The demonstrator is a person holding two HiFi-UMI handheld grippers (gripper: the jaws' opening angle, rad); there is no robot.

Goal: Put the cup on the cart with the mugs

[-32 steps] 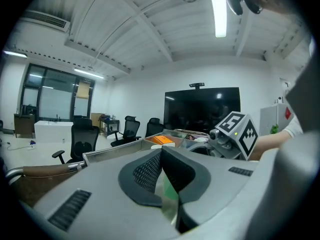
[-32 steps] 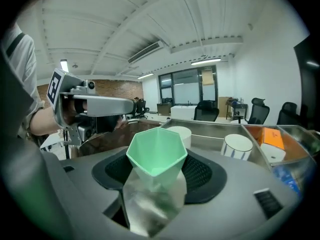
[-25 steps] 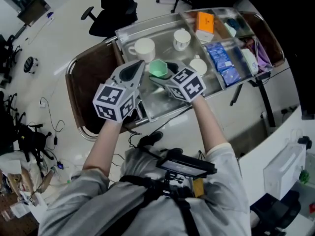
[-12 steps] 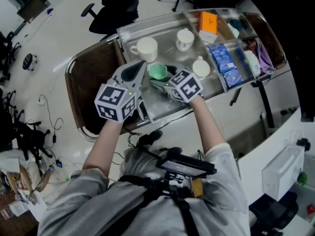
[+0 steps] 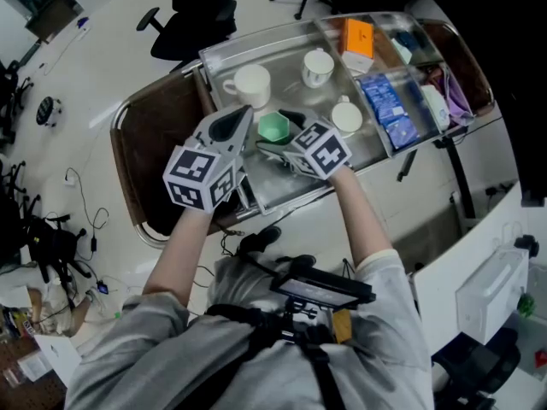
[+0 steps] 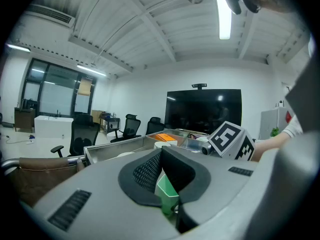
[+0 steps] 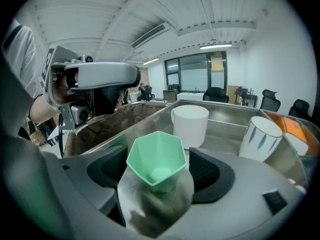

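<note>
- Standing upright on the cart (image 5: pixel 282 178), the green cup (image 5: pixel 273 128) sits just beside the large white mug (image 5: pixel 249 84); placing looks done.
- Right tongs (image 7: pixel 158 174) have just been opening, pads flanking the cup without pressing.
- Left tongs (image 6: pixel 161 170) hover near the large white mug, tips together, empty.
- Only pulling away remains.

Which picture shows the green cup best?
The right gripper view: the green cup sits big in the middle, rim and inside showing. The head view shows the cup small from above. The left gripper view shows only a green sliver.
</note>
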